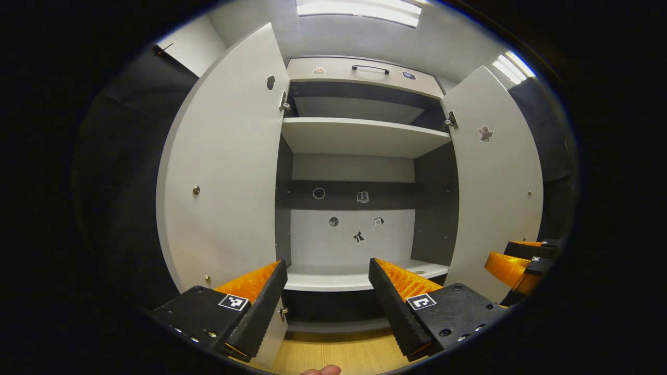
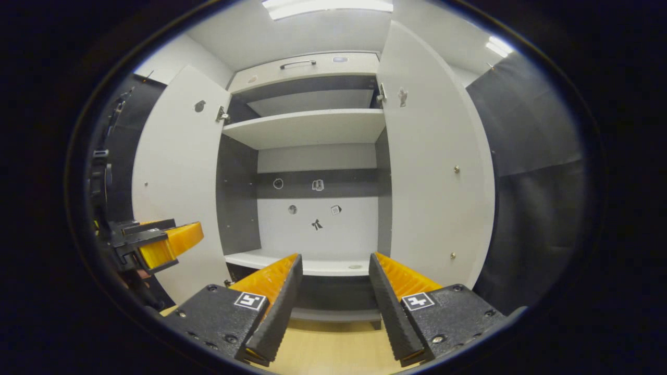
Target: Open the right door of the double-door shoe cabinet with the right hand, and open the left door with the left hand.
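doors, two (image 1: 224, 172) (image 1: 495, 182), stand swung wide; left claw (image 1: 328, 268) and right claw (image 2: 333, 260) spread, holding nothing

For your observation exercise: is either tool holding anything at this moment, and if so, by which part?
Nothing is held. The left tool and right tool are both open with empty gaps, apart from the left door and right door, which stand open.

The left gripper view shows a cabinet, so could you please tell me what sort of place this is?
Probably a staged recording booth, not a lived-in home: a white double-door shoe cabinet stands open with bare shelves, black cloth walls hang on both sides, and the pale wooden floor lies under ceiling strip lights.
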{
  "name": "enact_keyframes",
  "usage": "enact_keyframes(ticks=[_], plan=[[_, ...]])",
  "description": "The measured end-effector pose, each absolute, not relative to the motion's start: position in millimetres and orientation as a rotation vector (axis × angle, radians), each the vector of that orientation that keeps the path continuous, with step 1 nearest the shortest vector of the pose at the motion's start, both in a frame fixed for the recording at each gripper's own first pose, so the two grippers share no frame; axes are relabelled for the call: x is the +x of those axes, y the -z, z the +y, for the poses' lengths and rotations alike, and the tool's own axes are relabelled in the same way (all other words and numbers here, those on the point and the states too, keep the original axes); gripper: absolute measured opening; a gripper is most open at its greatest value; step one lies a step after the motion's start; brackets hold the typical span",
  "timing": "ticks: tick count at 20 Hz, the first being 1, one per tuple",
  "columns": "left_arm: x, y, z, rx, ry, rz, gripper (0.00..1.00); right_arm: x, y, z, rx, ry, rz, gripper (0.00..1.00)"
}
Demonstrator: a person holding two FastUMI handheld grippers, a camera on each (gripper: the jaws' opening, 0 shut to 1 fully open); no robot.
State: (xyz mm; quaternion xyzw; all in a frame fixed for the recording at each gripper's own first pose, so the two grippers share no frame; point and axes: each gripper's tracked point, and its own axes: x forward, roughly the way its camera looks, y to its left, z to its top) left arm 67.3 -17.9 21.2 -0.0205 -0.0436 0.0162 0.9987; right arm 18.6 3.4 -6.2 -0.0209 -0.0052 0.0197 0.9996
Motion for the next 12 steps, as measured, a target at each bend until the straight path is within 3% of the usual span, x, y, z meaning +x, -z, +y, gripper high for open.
enact_keyframes(ticks=[12], plan=[[83.5,1.9,-17.7,-0.089,-0.029,-0.034,0.92,36.6,13.0,-6.9,-0.027,-0.01,0.012,0.81]])
